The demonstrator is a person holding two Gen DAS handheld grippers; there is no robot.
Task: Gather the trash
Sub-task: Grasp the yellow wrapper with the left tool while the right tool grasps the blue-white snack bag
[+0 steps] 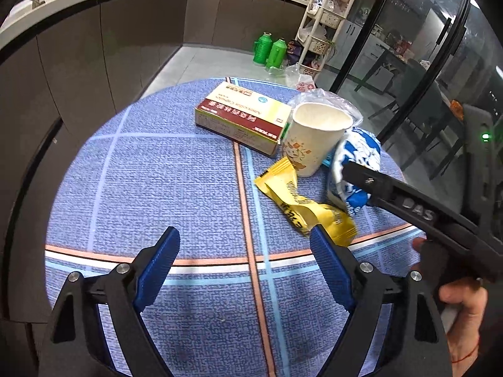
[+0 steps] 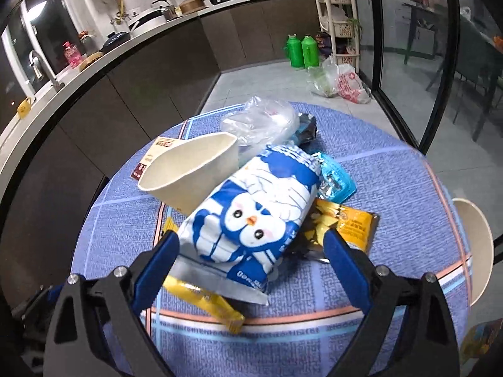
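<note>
A: Where are the two tools?

B: The left tool (image 1: pixel 244 242) hangs low over the near part of the tabletop (image 1: pixel 157 188), its blue fingers spread wide with only cloth between them. Its right fingertip sits just beside the yellow wrapper (image 1: pixel 301 204).

A: And the right one?

B: The right tool (image 2: pixel 251 245) reaches in from the right, angled down toward the pile. Its fingers are spread on either side of the blue-and-white penguin packet (image 2: pixel 251 216); I cannot tell whether the pads touch it. In the left wrist view a hand (image 1: pixel 462 301) grips that tool's handle at the table's edge.

A: The rest of the trash?

B: The paper cup (image 1: pixel 314 138) stands beside the medicine box (image 1: pixel 242 119), with a clear plastic bag (image 2: pixel 261 122) behind it. An orange snack packet (image 2: pixel 349 223) and a teal wrapper (image 2: pixel 336 182) lie just right of the penguin packet.
</note>
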